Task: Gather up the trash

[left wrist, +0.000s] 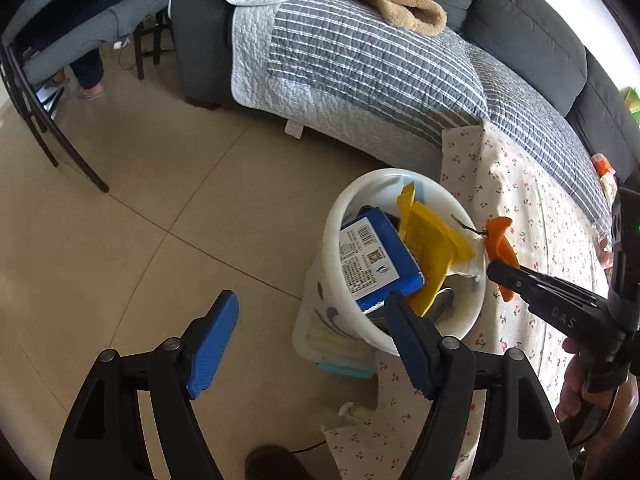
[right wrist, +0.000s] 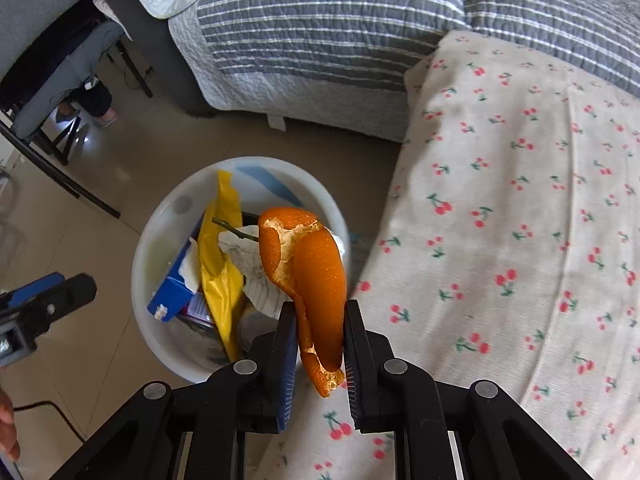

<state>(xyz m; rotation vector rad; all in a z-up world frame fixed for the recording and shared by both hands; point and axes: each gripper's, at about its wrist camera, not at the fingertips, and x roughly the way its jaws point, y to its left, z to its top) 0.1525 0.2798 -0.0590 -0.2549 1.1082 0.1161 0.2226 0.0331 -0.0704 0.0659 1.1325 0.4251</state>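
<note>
The right claw (right wrist: 320, 312) clamps an orange peel (right wrist: 316, 280) just above the white trash bin's rim (right wrist: 344, 224); the left claw (left wrist: 308, 320) hangs wide beside it, gripping nothing.

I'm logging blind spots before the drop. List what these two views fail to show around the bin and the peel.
- Bin bottom: both views, buried under the blue box and yellow wrapper.
- Print on the blue box label: left wrist view, too small to read.
- Orange peel lower middle: right wrist view, hidden between the right gripper fingers.
- Item under the bin: left wrist view, mostly covered by the bin.
</note>
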